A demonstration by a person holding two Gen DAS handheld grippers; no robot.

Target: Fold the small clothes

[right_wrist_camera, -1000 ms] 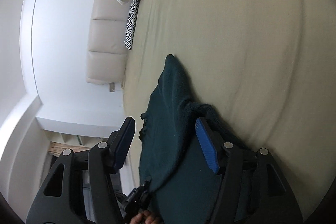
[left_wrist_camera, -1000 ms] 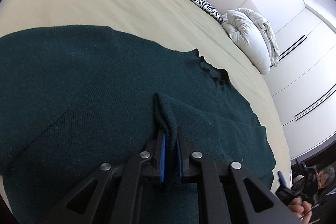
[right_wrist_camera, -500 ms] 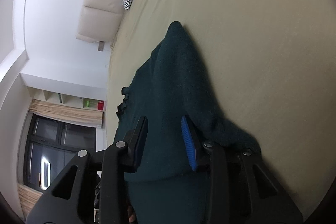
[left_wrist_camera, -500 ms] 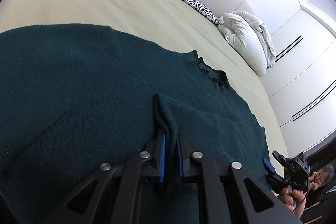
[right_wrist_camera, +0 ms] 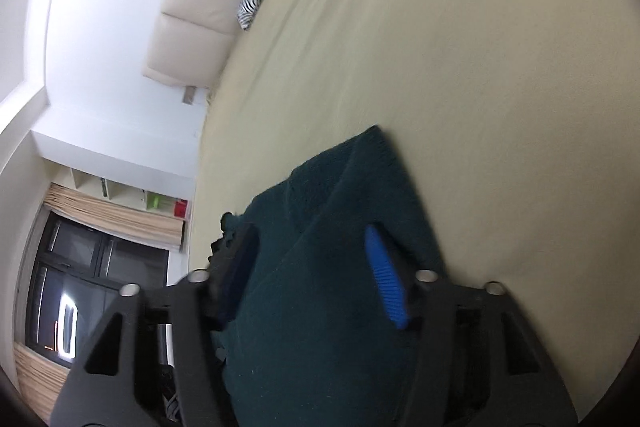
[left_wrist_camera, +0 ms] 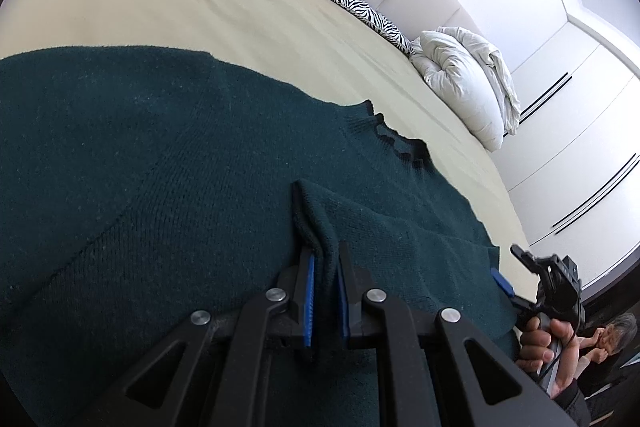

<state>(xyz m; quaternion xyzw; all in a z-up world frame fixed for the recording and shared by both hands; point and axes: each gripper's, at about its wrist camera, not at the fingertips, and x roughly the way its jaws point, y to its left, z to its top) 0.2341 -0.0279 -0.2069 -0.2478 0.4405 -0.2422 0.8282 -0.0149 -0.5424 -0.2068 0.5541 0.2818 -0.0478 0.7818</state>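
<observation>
Left wrist view — left gripper jaws pinching dark green sweater cuff, right gripper jaws wide apart — empty

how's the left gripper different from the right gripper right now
The left gripper is shut, pinching a raised fold of the dark green sweater; the right gripper is open, its fingers spread wide. The left gripper shows both blue pads close together; the right gripper's blue pad shows clearly on one finger, while the other is dim. Both are black with blue pads and sit over the same sweater on the beige bed.
</observation>
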